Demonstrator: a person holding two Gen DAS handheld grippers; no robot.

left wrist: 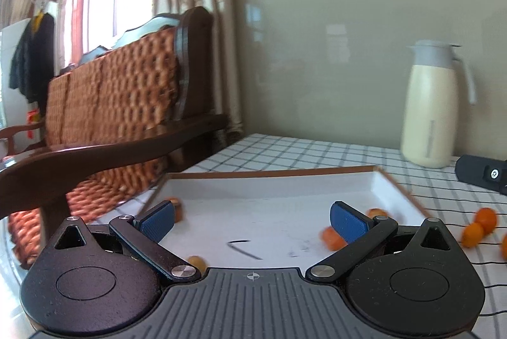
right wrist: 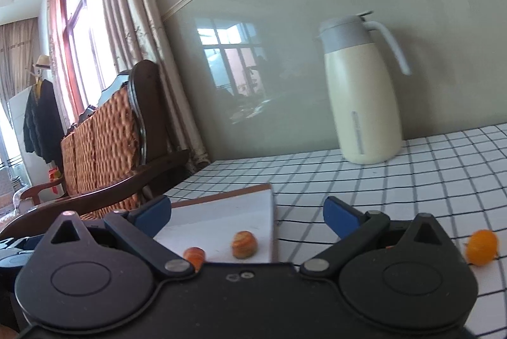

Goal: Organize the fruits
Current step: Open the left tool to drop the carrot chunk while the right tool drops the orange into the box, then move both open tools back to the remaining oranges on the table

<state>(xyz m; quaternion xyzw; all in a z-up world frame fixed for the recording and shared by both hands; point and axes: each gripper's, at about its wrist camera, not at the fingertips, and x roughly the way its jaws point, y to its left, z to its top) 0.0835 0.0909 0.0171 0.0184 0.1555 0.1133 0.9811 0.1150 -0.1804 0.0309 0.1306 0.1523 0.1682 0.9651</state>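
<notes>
A shallow white tray [left wrist: 272, 183] with a brown rim lies on the checked tablecloth. Several small orange fruits lie in it, one at the right [left wrist: 332, 239], one at the near left [left wrist: 197, 262]. My left gripper [left wrist: 253, 220] hangs open and empty over the tray. More orange fruits [left wrist: 478, 226] lie on the cloth right of the tray. My right gripper [right wrist: 247, 212] is open and empty above the tray's right corner [right wrist: 266, 205], with two fruits [right wrist: 244, 244] in the tray below it and one orange fruit [right wrist: 482, 247] on the cloth to its right.
A cream thermos jug [left wrist: 432, 104] stands at the back by the wall, also in the right wrist view [right wrist: 364, 88]. A black device [left wrist: 481, 174] lies on the cloth at the right. A wooden bench with a woven cushion [left wrist: 111, 104] stands left of the table.
</notes>
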